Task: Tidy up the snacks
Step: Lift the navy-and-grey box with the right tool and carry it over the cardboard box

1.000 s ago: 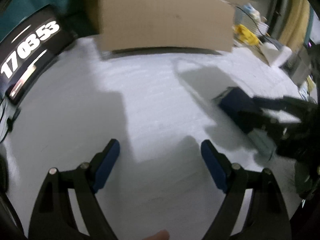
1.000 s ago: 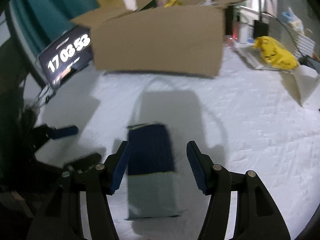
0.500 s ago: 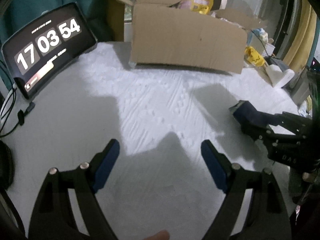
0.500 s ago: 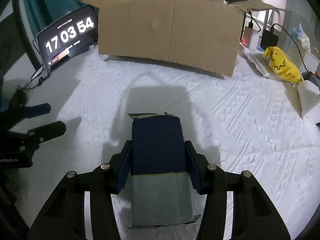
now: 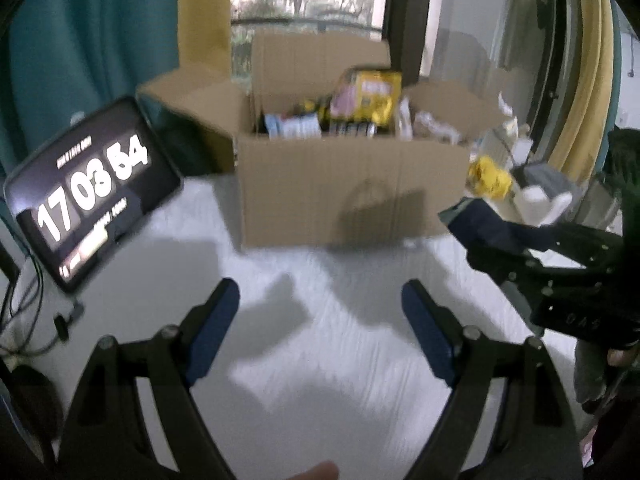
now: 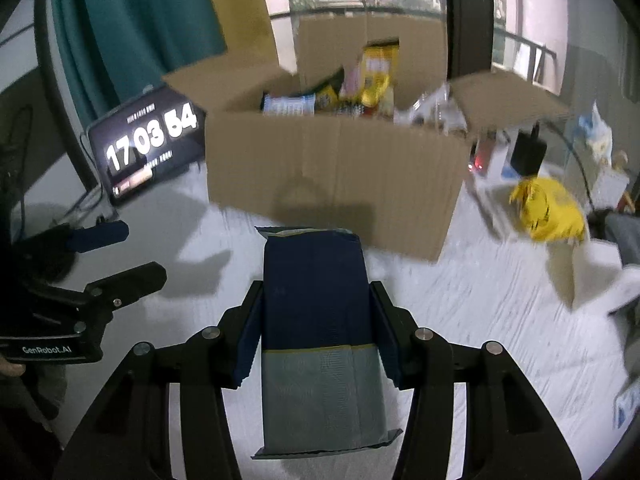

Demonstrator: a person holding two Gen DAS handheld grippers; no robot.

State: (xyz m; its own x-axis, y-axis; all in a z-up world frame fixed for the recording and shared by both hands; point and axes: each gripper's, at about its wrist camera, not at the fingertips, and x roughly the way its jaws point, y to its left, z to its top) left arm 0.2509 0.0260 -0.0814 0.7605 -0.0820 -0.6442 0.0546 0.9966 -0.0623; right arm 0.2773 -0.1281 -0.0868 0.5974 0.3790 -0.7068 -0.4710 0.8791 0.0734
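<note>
Bench (image 6: 460, 320): white textured cover, carries everything in view. Cardboard box (image 6: 336, 184) stands at the far side, flaps folded outward, so the top is open for loading; it already holds several snacks standing upright, incl. a yellow bag (image 5: 372, 96) leaning against the back wall. Judged to be the collection point for the task. Tablet clock (image 5: 88, 196) propped at a slant left of the box, its cable trailing off the left edge. Loose yellow packet (image 6: 548, 208) lies on the bench to the right of the box, among clutter, not yet collected. Snack pack (image 6: 316, 312), navy upper part and grey-green lower part, is clamped flat between both pads of the right claw (image 6: 316, 320); pads press its two long edges, pack lying lengthwise along the fingers with the navy end projecting forward toward the box. Shadow beneath suggests it is clear of the bench. Edge grip keeps the pack rigid and end-first, which should suit dropping it in over the near wall. Left claw (image 5: 320, 320): jaws wide apart, nothing between them, above bare bench in front of the box, well left of the pack; probably kept clear of the right claw's path.
</note>
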